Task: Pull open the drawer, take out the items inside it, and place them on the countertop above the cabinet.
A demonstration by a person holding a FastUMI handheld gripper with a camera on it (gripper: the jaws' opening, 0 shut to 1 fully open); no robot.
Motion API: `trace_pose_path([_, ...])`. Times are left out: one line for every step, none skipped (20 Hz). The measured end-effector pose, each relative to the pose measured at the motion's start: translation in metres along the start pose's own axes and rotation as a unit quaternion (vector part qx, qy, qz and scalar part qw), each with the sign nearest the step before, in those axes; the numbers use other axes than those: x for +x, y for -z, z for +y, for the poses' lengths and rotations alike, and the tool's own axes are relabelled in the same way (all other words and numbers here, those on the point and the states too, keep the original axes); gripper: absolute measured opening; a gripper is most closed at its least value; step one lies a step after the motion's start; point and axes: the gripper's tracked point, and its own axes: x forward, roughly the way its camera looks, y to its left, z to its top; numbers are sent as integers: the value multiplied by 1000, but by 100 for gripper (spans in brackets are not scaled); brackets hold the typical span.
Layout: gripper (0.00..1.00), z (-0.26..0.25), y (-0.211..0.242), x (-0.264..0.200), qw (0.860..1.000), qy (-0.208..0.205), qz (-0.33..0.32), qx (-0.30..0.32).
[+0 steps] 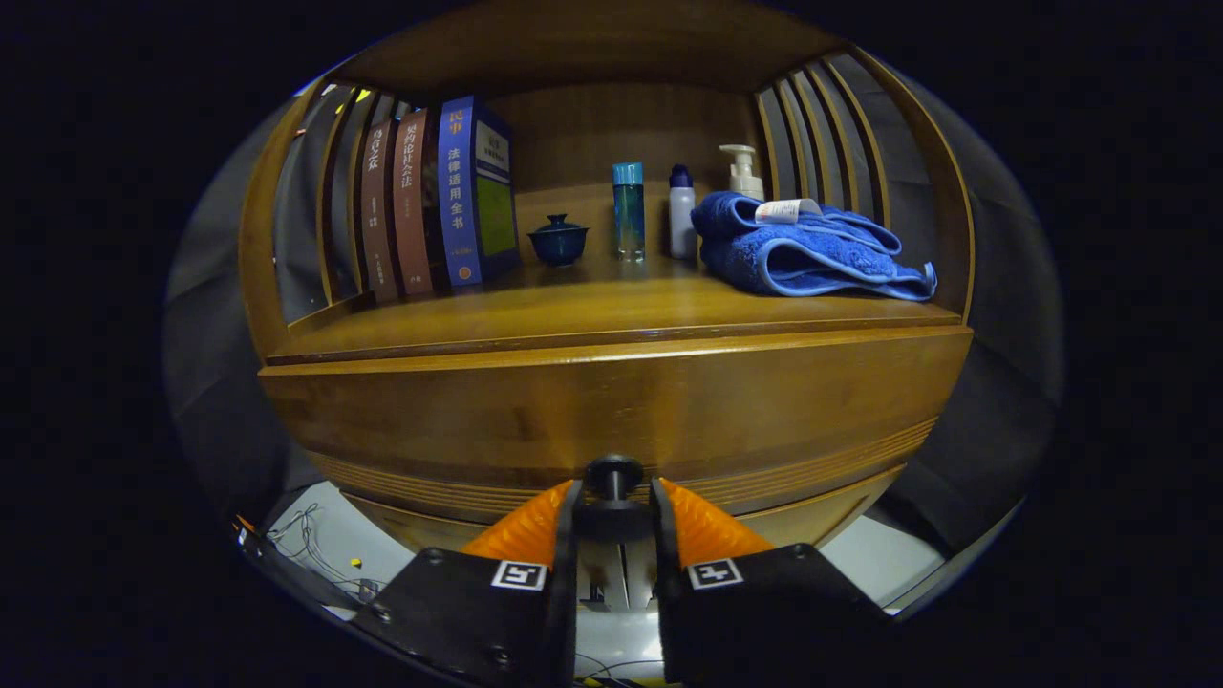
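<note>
Tongs (613,511) pinching drawer knob (613,475) | knob between fingers | drawer (611,411) front just ahead

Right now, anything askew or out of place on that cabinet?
Nothing stands out. Books upright, blue towel folded on the countertop, bottles standing. The gripper is closed on the drawer knob; drawer not yet open.

home-like booth | wooden cabinet (611,401) | books (439,201) | towel (803,253)
</note>
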Motion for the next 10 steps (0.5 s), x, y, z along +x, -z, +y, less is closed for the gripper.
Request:
trace_pose_path([41,0,0,-4,1000,0,1,-4])
trace_pose_path([39,0,0,-4,1000,-1,2,-3])
trace_pose_path([39,1,0,-4,1000,-2,2,1])
trace_pose_path([39,1,0,-4,1000,-3,3,3])
trace_pose_path([39,0,0,-4,1000,-3,5,2])
trace_pose_path([39,0,0,-4,1000,-4,6,1])
trace_pose_path([39,1,1,-4,1000,-3,8,-1])
trace_pose_path([38,0,1,-4,1000,-2,9,-3])
trace_pose_path([39,0,1,-5,1000,-1,11,-4])
trace_pose_path([39,0,2,-7,1000,-2,14,-2])
